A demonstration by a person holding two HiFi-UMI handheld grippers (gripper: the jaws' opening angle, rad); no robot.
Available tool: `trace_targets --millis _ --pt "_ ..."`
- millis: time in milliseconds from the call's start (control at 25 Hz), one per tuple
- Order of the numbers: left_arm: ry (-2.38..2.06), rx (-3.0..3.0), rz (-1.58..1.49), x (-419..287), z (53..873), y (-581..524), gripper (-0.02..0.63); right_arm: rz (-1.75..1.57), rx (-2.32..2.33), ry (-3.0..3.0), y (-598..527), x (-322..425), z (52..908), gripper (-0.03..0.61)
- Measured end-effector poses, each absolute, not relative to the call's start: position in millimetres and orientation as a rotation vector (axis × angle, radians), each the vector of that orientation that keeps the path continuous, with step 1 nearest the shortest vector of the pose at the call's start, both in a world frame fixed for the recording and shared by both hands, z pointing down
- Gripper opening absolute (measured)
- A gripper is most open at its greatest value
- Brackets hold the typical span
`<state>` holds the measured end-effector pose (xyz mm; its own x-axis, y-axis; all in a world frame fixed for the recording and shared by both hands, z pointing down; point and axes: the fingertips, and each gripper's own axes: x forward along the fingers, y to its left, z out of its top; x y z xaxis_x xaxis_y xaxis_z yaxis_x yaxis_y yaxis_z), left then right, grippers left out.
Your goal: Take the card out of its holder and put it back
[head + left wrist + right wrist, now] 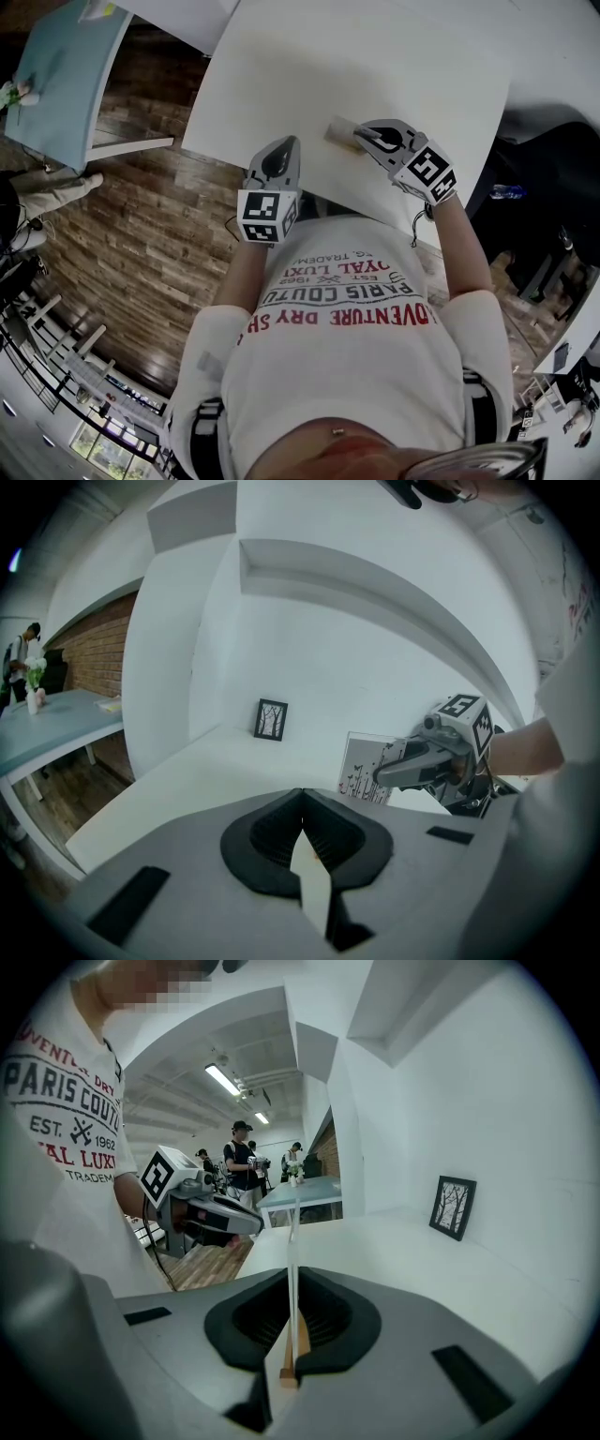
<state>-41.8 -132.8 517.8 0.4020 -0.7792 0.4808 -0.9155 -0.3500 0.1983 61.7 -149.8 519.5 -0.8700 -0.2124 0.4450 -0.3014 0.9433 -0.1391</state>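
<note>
Card point(356, 771) stands upright on white table point(281, 66), bottom edge looks seated in wooden holder point(339, 131), at 2 o'clock from left gripper point(283, 150). Right gripper point(364, 137) jaws nearly together, pinching card's thin edge. Left gripper jaws closed with nothing between them, hovers at table's near edge, apart from card. Progress: card in holder, so either take-out not begun or put-back done, can't tell which; if unstarted, lift-out and reinsertion both left
</note>
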Motion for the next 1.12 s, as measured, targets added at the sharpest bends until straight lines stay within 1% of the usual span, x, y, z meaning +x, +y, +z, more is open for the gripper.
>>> trace_targets --millis 320,1120 --pt "-1.444 2.221 0.435 -42 521 -132 0.025 0.325 0.392 -2.675 -151 62 527 0.035" --pt "-1.438 2.212 0.479 -40 529 -134 0.025 0.437 0.392 -2.642 -149 70 577 0.037"
